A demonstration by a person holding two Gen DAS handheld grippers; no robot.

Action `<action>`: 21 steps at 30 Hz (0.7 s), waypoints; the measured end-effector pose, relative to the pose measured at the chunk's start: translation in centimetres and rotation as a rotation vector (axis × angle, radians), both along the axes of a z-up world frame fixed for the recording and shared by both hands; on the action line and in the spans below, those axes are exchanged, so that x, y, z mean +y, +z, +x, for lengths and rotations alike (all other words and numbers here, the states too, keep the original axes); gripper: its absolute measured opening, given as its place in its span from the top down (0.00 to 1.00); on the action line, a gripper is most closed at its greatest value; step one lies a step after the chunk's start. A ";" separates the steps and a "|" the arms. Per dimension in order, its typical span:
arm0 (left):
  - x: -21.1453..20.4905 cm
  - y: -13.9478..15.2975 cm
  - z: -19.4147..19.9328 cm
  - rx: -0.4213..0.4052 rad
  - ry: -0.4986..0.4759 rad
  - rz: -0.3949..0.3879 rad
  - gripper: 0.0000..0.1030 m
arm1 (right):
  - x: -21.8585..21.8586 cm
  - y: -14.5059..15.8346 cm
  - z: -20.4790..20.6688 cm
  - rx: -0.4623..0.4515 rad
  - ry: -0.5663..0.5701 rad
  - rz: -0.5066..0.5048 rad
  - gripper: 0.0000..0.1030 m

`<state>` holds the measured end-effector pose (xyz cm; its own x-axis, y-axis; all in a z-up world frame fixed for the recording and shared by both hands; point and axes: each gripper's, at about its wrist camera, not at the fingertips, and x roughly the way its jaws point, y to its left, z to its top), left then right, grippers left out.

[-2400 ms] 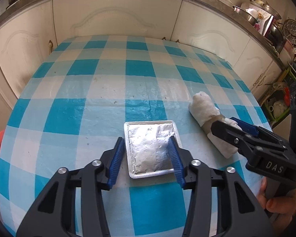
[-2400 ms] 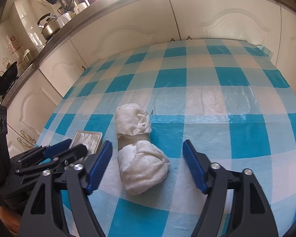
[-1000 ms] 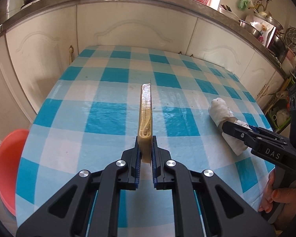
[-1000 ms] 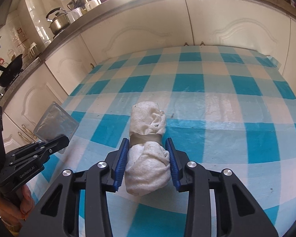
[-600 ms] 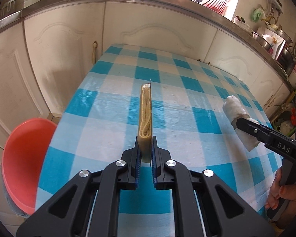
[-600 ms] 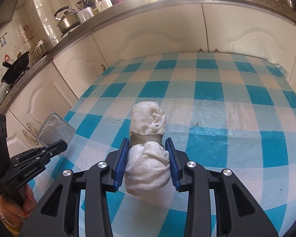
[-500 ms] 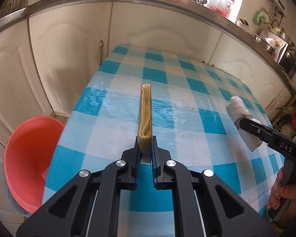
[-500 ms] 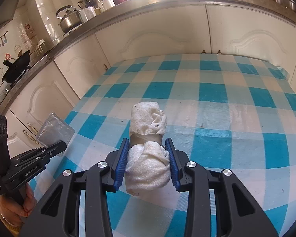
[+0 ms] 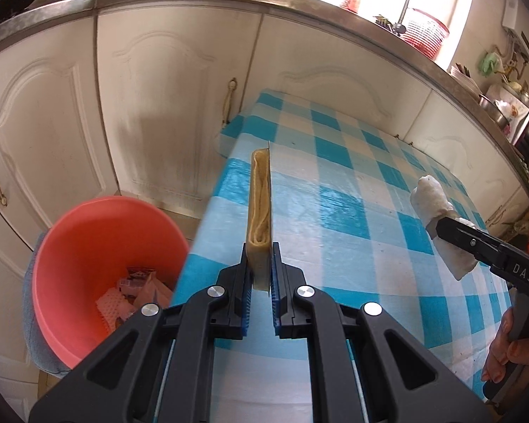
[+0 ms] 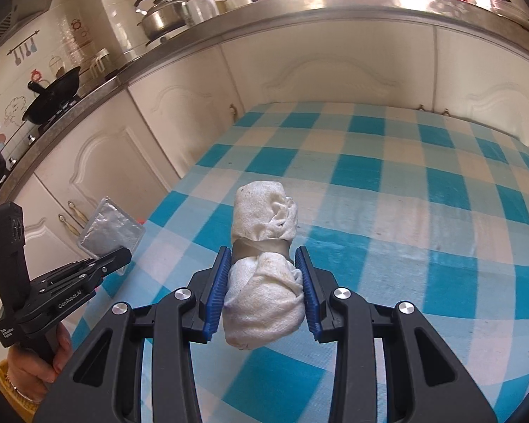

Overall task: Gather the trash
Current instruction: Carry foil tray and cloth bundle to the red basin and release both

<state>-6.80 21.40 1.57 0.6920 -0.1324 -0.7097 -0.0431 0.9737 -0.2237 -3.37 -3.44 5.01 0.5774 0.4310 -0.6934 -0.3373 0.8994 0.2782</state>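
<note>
My left gripper [image 9: 259, 257] is shut on a flat foil packet [image 9: 260, 208], held edge-on above the left edge of the checked table [image 9: 352, 225]; from the right wrist view the same foil packet [image 10: 111, 231] shows its silver face in the left gripper [image 10: 121, 255]. My right gripper [image 10: 263, 264] is shut on a rolled white cloth bundle [image 10: 262, 246] with a grey band round its middle, lifted off the table. That bundle [image 9: 437, 211] also shows at the right in the left wrist view. A red bin [image 9: 70, 243] with several wrappers inside stands on the floor, left of the table.
White cabinet doors [image 9: 151, 105] under a steel counter run behind and left of the table. The counter carries a pot, a kettle, a wok [image 10: 53, 95] and a tap. A hand [image 10: 35, 363] grips the left tool's handle.
Both grippers have carried their loads leftward over the table. The red bin has come fully into the left wrist view, and the table's left edge now lies under the foil packet.
</note>
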 end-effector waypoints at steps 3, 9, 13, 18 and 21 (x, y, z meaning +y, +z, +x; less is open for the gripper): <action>1.3 -0.1 -0.3 0.000 0.029 -0.004 0.89 | 1.9 0.5 0.1 -0.007 0.038 -0.003 0.62; 4.2 -0.2 -0.8 -0.004 0.090 -0.020 0.89 | 6.1 1.1 0.3 -0.001 0.121 -0.002 0.62; 5.9 -0.1 -1.2 -0.006 0.131 -0.015 0.89 | 9.0 1.0 0.3 0.004 0.178 -0.017 0.62; 7.9 -0.4 -1.6 0.002 0.180 -0.007 0.89 | 12.5 0.9 0.4 0.010 0.249 -0.032 0.62; 9.0 -0.6 -1.6 0.009 0.206 0.009 0.89 | 14.7 0.8 0.6 0.017 0.290 -0.043 0.62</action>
<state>-8.39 30.39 0.94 0.6977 0.0176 -0.7161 -0.2433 0.9461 -0.2138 -2.74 11.29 5.80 0.4225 0.5464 -0.7232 -0.5781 0.7770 0.2493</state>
